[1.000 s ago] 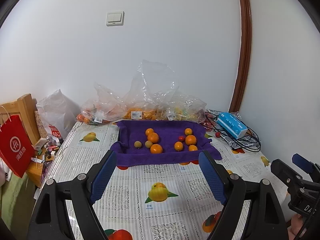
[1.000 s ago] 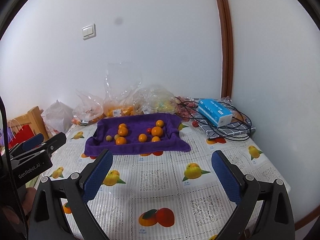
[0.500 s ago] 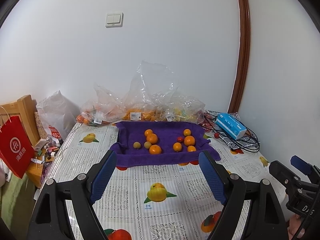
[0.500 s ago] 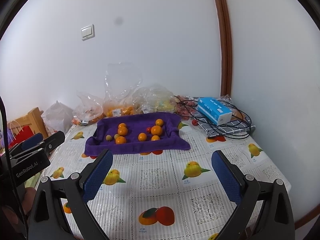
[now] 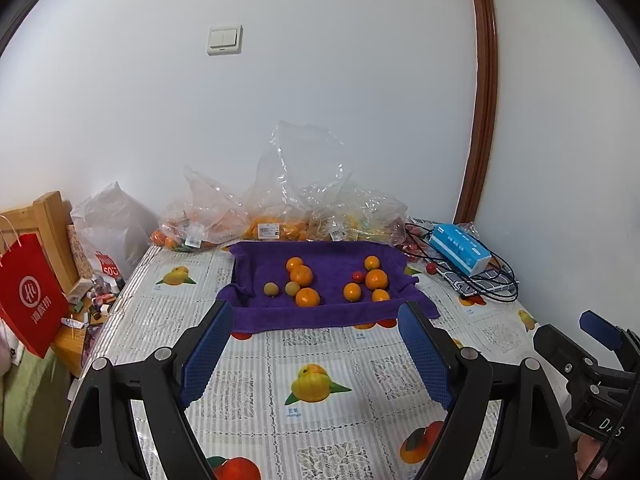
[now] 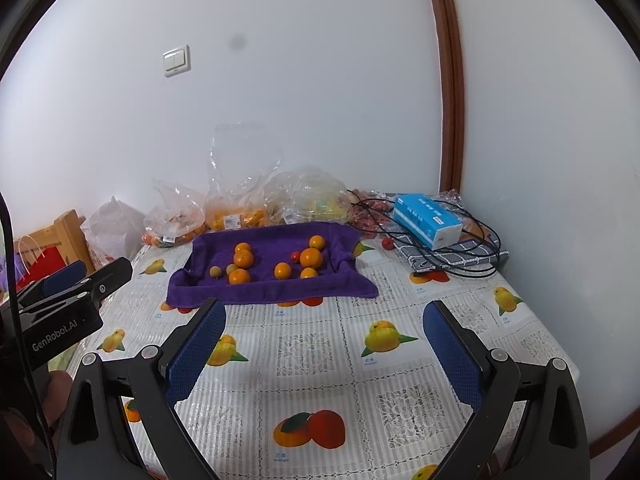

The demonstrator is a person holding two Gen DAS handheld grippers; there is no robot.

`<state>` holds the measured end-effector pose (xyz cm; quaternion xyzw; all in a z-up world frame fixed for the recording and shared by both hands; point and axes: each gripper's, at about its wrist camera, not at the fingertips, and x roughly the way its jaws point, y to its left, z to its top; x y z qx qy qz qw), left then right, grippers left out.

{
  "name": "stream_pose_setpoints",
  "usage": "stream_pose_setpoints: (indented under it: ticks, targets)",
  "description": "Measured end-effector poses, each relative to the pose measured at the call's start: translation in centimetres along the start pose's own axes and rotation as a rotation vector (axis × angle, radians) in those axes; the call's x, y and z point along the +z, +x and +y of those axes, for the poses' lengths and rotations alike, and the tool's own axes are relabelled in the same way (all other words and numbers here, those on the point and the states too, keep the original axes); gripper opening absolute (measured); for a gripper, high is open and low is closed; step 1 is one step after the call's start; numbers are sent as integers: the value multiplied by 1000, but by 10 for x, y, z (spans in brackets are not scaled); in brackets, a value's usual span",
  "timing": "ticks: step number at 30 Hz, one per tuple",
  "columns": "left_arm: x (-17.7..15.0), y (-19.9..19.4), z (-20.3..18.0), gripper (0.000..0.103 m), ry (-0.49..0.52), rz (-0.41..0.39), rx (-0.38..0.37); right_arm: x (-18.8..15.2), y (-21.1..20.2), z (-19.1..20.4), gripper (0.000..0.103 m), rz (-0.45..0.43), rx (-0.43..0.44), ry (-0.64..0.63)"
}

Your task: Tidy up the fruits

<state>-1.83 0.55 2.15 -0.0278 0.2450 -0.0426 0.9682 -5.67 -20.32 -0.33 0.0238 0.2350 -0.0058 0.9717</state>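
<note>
Fruit-print table (image 6: 320, 344) lies bare between wide-open jaws and purple towel (image 5: 320, 312).

Crumpled plastic bags (image 5: 280, 216) blur their fruit; price label (image 5: 268, 231) print unreadable.

Left hand-held gripper (image 5: 316, 354) spread wide, right hand-held gripper (image 6: 324, 350) likewise

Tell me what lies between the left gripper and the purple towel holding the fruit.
Only bare fruit-print tablecloth separates the open left gripper from the purple towel; the left wrist view shows it plainly.
</note>
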Motion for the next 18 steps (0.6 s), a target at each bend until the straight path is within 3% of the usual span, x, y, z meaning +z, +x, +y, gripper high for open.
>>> stream_pose_setpoints:
  ticks: [18]
  targets:
    - [2, -1, 2, 84, -2, -6, -7, 0, 0, 2, 98, 3, 6, -4]
